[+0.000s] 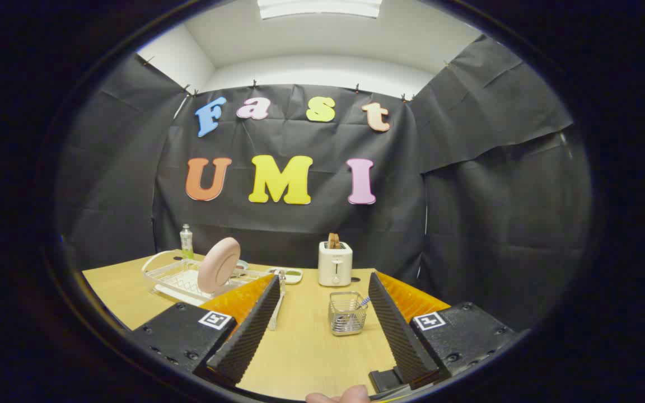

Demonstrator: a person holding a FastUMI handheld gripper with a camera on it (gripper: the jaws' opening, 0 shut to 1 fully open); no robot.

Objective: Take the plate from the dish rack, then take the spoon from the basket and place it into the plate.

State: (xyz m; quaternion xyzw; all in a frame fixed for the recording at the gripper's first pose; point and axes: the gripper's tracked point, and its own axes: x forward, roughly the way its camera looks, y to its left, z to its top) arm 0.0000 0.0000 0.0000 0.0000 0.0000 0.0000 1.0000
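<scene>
Nearest us, our tongs [322,313] stand wide and hold nothing above the table [305,352]. Just ahead sits the basket [347,313] with the spoon [363,303]. Further left, the plate [219,265] stands upright in the dish rack [180,277]; we should swing left and grip its rim squarely.

Booth interior, as seen from my position. Black cloth wall [300,224], centre of the frame: hung from clips along its top edge, creased, reaching down behind the table. Black cloth side panels [496,168], left and right: the right one sags in folds at upper right. White room wall [322,70], above the cloth: plain, curving into a white ceiling. Ceiling light [319,6], top centre: a bright rectangular panel, lit. Table [305,347], lower centre: pale wood-toned top, smooth, running back to the cloth. White corner of the room [174,56], upper left, above the left panel.
</scene>
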